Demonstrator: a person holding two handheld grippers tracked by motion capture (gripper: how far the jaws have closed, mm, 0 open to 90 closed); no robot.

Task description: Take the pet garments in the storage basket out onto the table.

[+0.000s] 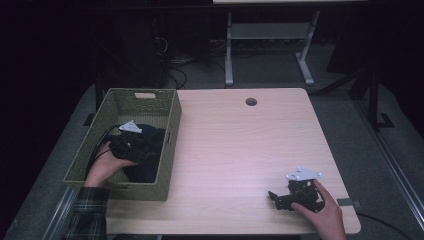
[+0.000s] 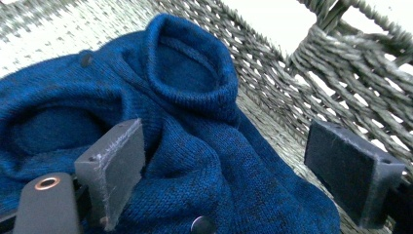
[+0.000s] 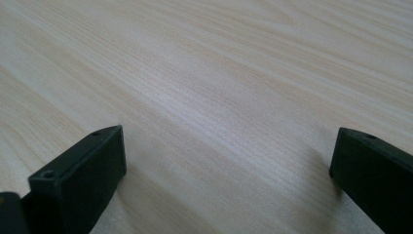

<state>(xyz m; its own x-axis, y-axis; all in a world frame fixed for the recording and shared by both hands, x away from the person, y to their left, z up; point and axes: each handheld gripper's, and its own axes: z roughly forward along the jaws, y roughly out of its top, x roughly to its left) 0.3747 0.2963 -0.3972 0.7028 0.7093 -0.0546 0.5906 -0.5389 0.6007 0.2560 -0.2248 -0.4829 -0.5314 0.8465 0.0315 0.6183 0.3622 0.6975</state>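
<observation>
left gripper (image 1: 131,145): released, jaws spread, down inside the green basket (image 1: 171,131) at the table's left edge | blue sweater (image 2: 195,146): heaped on basket floor, directly between and beneath those jaws | right gripper (image 1: 280,199): released, near front-right corner, bare wood

baskets: 1, green woven basket (image 1: 170,145) at the desk's left edge
sweaters: 1, blue knit sweater (image 2: 195,161) inside the basket
grippers: 2, left gripper (image 1: 131,144) over the basket, right gripper (image 1: 280,197) near the desk's front right corner
hands: 2, left hand (image 1: 107,167) and right hand (image 1: 325,212), one on each gripper
desks: 1, light wood desk (image 1: 240,150)
cable holes: 1, cable hole (image 1: 251,102) near the desk's far edge
</observation>
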